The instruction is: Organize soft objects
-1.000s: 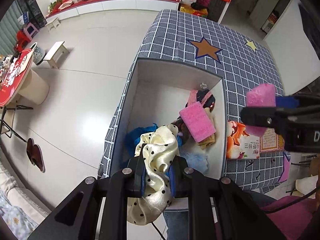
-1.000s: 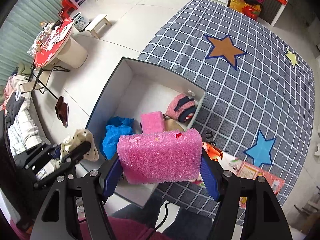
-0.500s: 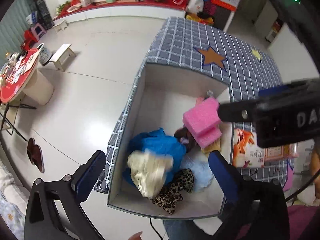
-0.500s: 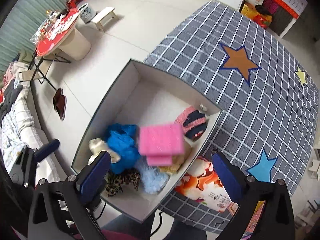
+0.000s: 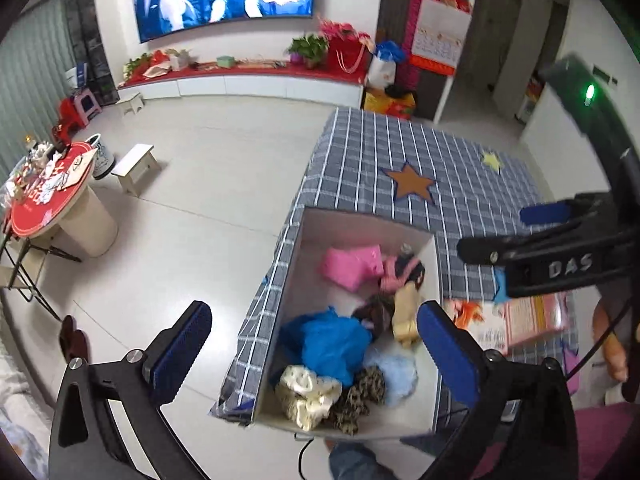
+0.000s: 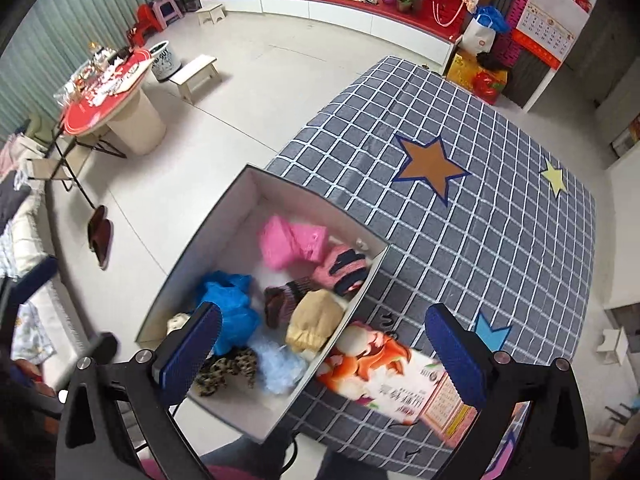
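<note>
Sponges (image 6: 291,241) dropped into box (image 6: 208,240) beside blue cloth (image 5: 332,340); both claws wide open, empty.

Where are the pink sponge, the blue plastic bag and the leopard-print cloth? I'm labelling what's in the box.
pink sponge (image 6: 290,240), right wrist view, middle of its top face.
blue plastic bag (image 5: 334,340), left wrist view, centre of the crumpled bag.
leopard-print cloth (image 5: 362,398), left wrist view, middle of the bundle.

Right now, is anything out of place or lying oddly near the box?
Yes. A printed packet lies on the checked tablecloth beside the white box, apparently leaning on its rim, not inside with the soft items. Both grippers are open and empty.
</note>
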Demonstrator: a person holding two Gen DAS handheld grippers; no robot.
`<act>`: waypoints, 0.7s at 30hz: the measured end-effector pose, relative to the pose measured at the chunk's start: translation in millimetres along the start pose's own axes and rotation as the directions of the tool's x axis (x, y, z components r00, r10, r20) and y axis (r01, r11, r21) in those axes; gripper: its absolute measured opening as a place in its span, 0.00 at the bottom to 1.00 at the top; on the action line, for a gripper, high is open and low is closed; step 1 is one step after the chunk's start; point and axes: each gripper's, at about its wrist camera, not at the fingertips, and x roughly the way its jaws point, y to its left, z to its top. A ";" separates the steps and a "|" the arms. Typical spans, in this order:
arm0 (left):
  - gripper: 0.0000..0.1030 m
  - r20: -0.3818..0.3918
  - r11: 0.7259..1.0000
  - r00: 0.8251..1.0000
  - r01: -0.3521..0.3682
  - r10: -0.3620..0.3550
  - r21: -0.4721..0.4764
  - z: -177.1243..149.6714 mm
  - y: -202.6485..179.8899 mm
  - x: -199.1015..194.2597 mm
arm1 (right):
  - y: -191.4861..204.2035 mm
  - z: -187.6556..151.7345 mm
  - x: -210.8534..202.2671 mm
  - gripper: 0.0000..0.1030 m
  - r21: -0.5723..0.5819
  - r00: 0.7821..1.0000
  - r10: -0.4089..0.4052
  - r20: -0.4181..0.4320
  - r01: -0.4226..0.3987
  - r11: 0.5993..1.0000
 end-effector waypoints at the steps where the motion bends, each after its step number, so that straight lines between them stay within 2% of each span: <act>1: 1.00 -0.015 1.000 1.000 0.003 -0.003 0.012 -1.0 -3.4 0.4 | 0.5 -3.1 -2.4 0.99 0.008 1.000 0.006 0.002 -0.006 1.000; 6: 1.00 -0.080 0.999 0.996 0.030 -0.027 0.045 -13.3 -21.2 4.6 | 4.1 -19.1 -0.3 0.99 0.059 0.999 0.038 -0.024 -0.036 0.998; 12: 1.00 -0.072 0.996 0.997 -0.003 0.009 0.089 -14.1 -29.7 -1.7 | 6.3 -23.8 4.3 0.99 0.062 0.998 0.029 -0.051 -0.026 0.998; 21: 1.00 -0.124 0.995 0.992 -0.024 0.035 0.096 -16.4 -29.7 3.2 | 11.8 -32.3 4.3 0.99 0.052 0.997 0.021 -0.070 -0.017 0.999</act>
